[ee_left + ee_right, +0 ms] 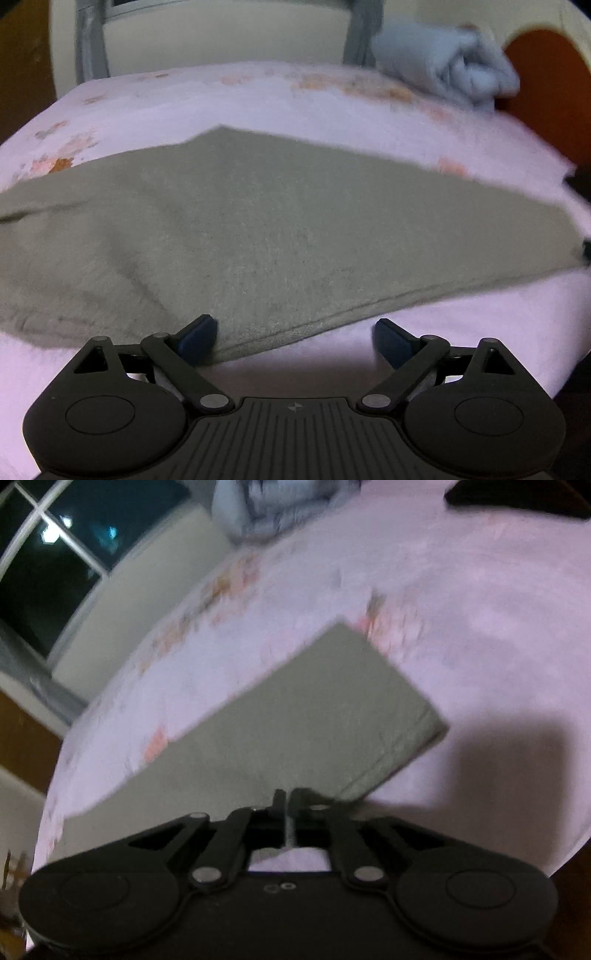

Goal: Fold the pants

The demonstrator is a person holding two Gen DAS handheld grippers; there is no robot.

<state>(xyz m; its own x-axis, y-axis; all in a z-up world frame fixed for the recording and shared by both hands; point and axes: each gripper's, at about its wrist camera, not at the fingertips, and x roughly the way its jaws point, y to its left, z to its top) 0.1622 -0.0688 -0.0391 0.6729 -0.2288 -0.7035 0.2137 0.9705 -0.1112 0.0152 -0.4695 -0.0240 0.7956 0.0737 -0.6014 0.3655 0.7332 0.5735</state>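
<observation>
Two grippers work over grey-green pants [280, 229] spread flat on a pink bedsheet [207, 107]. Folding looks partly done: the cloth lies as a doubled strip, with further folds likely left. The left gripper [295, 338] stands wide, its left pad touching the near hem. The right gripper [286, 801] is pinched narrow at the cloth's near edge (whether fabric is caught, I cannot tell). Bare sheet lies to the right and far side; a bundled blue cloth [447, 62] sits far off.
</observation>
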